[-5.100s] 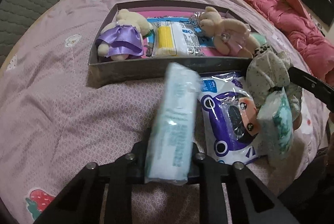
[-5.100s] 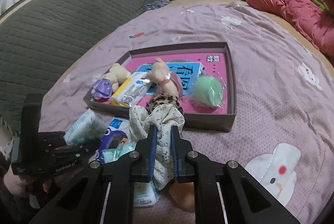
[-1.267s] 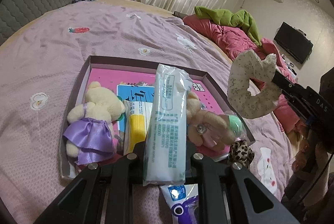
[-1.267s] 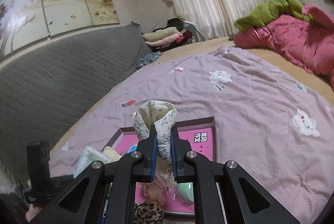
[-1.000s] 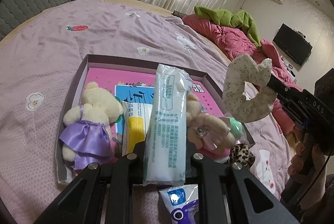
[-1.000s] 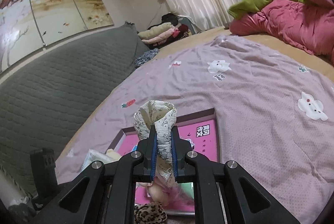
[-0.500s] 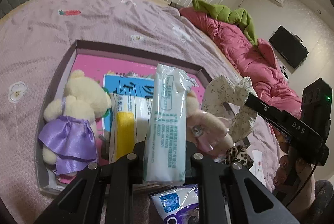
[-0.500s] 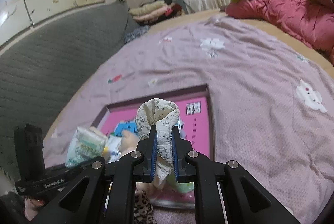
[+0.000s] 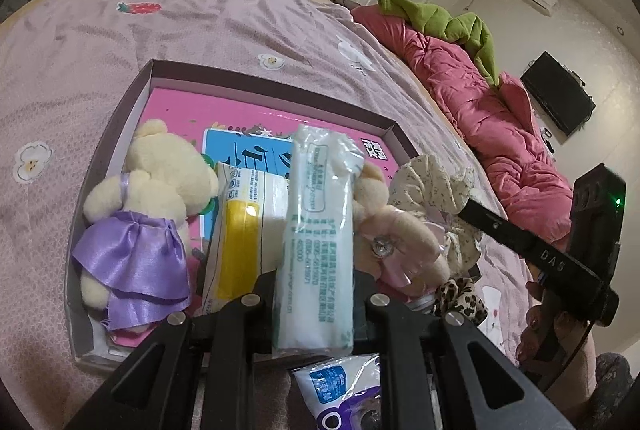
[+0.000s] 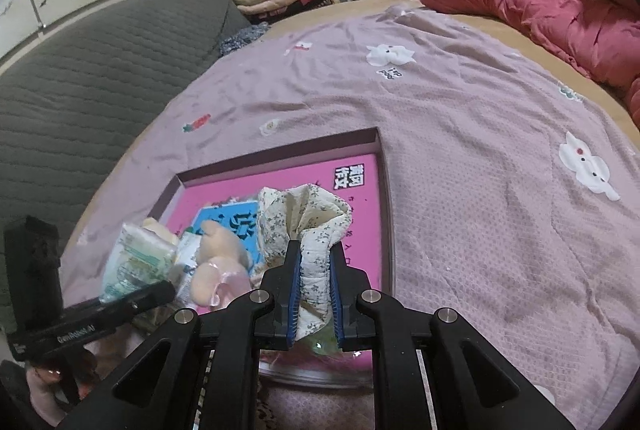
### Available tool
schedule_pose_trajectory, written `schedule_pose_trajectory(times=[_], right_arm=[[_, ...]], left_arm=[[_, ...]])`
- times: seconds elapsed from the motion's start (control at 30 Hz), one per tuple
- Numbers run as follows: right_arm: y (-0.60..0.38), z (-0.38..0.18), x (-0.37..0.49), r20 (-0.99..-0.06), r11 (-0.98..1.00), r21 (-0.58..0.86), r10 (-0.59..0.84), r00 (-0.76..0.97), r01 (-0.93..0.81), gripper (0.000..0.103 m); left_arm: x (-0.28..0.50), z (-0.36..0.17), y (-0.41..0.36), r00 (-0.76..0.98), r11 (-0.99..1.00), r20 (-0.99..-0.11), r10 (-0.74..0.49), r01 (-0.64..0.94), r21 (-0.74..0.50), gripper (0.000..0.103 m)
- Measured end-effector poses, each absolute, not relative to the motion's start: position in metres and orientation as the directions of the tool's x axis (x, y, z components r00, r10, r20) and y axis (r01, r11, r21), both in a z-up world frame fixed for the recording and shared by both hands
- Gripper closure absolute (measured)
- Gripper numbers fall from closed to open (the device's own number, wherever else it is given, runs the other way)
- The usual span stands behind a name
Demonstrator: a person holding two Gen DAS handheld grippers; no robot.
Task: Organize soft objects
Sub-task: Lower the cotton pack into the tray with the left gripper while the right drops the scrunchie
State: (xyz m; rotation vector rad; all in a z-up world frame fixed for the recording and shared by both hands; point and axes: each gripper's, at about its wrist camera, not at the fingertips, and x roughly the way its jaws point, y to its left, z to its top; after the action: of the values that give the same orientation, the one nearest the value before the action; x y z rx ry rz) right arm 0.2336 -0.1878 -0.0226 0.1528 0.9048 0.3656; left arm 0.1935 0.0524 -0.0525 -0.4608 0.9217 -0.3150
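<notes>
My left gripper (image 9: 316,294) is shut on a white plastic-wrapped cotton pack (image 9: 318,230), held upright over the near edge of the shallow box (image 9: 120,109) with a pink floor. My right gripper (image 10: 314,262) is shut on a cream floral fabric scrunchie (image 10: 304,213), held low over the box's right part (image 10: 386,189); the scrunchie also shows in the left wrist view (image 9: 432,185). In the box lie a cream teddy in a purple dress (image 9: 148,222), a yellow-and-white pack (image 9: 240,230) and a pink-dressed teddy (image 9: 396,242).
A leopard-print scrunchie (image 9: 460,294) and a blue-and-white packet (image 9: 344,386) lie on the purple bedspread (image 10: 500,149) just outside the box's near edge. A pink quilt (image 9: 492,117) with a green garment lies at the right. A grey quilted headboard (image 10: 80,69) stands at the left.
My right gripper has lowered the floral scrunchie from high above down to just over the box's right side. My left gripper has moved the cotton pack forward over the box's near edge.
</notes>
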Motion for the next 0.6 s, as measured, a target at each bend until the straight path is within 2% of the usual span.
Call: schedule_pose_trajectory(times=[0.27,0.47,0.6], right_arm=[[-0.181,-0.022,0.230,-0.756,0.938,0.220,0.338,0.560,-0.269,0.085],[-0.175,-0.022,0.227,-0.772,0.947,0.145,0.290,0.566,-0.287,0.074],[-0.174,-0.022,0.225,-0.776,0.950,0.107,0.265,0.573,-0.294,0.072]], left_arm=[[0.194,-0.051,0.056,0.569,0.861,-0.696,-0.437,0.042,-0.507,0.084],[0.193,-0.046,0.054,0.568,0.885,-0.716,-0.405,0.046,-0.464,0.083],[0.192,-0.045,0.054,0.571,0.892,-0.721,-0.393,0.046,-0.450,0.082]])
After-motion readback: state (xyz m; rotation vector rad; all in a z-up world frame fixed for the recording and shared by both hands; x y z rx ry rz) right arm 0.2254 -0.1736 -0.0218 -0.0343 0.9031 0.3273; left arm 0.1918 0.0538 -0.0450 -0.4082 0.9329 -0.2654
